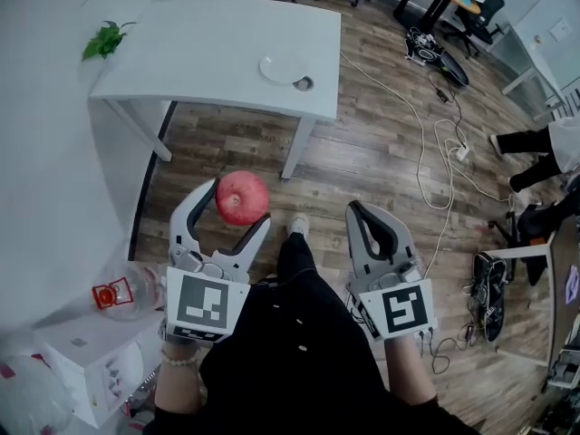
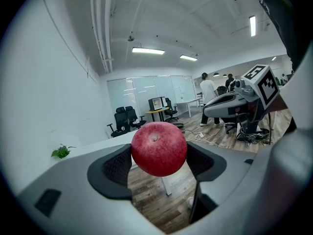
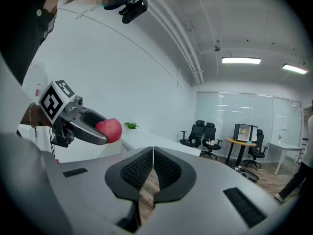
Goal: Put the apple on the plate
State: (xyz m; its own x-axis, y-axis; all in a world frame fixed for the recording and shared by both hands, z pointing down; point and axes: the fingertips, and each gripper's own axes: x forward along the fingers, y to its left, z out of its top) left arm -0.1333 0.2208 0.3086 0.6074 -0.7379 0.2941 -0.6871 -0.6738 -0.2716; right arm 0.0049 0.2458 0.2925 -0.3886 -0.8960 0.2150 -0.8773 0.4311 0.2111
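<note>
**Q:** What occupies the left of the figure?
**A:** The grey two-jaw left gripper (image 1: 237, 205) clamps the round red apple (image 1: 242, 198) above the wooden floor, well apart from the small white round plate (image 1: 283, 68) on the white table (image 1: 208, 53).
**Q:** And the right?
**A:** The grey right gripper (image 1: 358, 211) is closed, empty. The carry likely calls for level travel, with release only over the plate.
</note>
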